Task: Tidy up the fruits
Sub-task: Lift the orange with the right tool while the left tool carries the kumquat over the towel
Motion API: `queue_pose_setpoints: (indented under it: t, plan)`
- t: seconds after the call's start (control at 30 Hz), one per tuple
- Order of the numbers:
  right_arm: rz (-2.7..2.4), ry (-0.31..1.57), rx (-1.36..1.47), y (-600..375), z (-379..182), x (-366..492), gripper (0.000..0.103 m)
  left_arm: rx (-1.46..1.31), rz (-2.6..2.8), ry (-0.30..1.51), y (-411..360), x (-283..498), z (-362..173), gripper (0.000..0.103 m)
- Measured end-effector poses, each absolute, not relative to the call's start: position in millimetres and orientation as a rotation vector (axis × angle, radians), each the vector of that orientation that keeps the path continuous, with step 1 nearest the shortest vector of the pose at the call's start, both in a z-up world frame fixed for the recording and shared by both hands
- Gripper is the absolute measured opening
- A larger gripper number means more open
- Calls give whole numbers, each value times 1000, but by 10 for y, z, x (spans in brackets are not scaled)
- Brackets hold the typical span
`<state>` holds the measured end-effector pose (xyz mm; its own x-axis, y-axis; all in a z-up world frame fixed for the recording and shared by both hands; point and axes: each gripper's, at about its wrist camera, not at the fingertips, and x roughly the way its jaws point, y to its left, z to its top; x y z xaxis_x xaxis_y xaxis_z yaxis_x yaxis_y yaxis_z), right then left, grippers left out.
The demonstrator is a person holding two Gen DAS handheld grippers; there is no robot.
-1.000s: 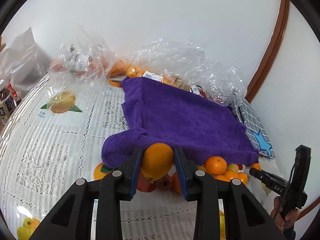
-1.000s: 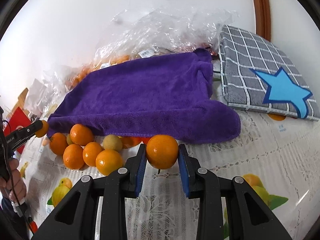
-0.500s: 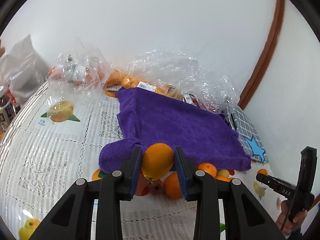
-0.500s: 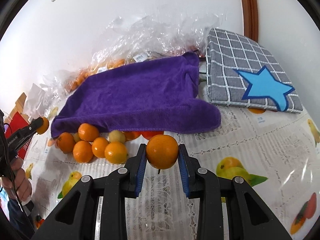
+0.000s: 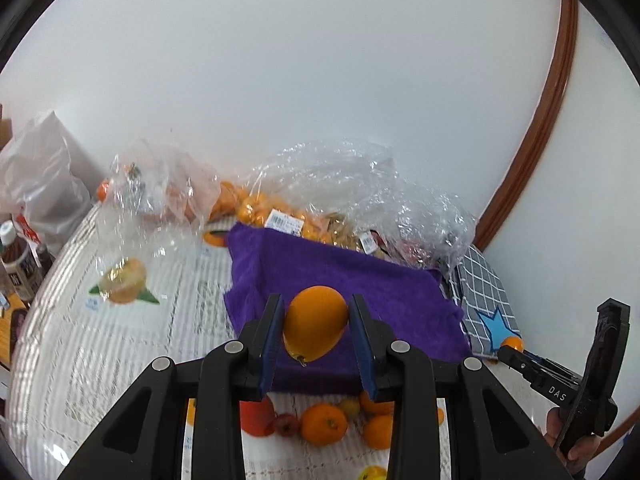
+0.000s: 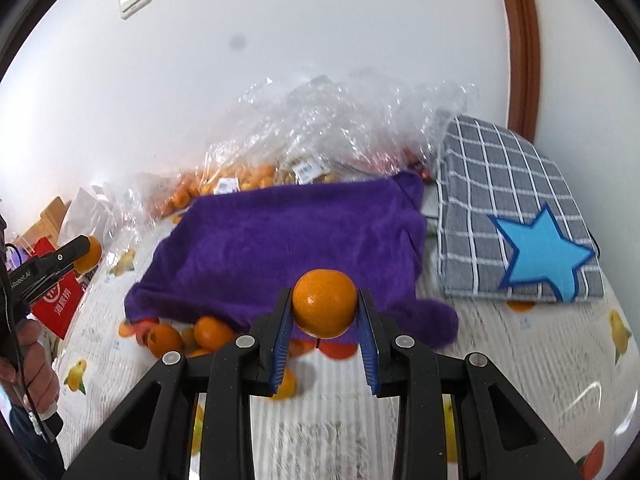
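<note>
My left gripper is shut on an oval orange-yellow fruit, held in the air above the near edge of the purple towel. My right gripper is shut on a round orange, also lifted over the purple towel. Several loose oranges and a small red fruit lie on the table below the towel's front edge. The same pile of oranges shows in the right wrist view. Each view shows the other gripper at its edge with its fruit: the right gripper, the left gripper.
Clear plastic bags of oranges crowd the back of the table by the wall. A grey checked cloth with a blue star lies right of the towel. Bottles and a white bag stand at the far left. A red bag sits by the table's left side.
Both grippers have risen with their fruits, so the towel and the loose oranges now sit lower and farther below the jaws. Neither grip has changed.
</note>
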<state>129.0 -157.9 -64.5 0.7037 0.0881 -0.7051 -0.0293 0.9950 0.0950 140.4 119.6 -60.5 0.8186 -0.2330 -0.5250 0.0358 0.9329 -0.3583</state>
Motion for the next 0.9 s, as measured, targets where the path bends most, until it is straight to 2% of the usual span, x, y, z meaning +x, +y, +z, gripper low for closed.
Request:
queue_pose_setpoints:
  t: [0.53,0.9]
  plan:
    - [64,747,52,-1607,-481,1887,31,-293,-148,605,984,2020,-350,31]
    - [70,753,40,-1584,-655,2382,31,-281,-143,651,933,2548,-530,31]
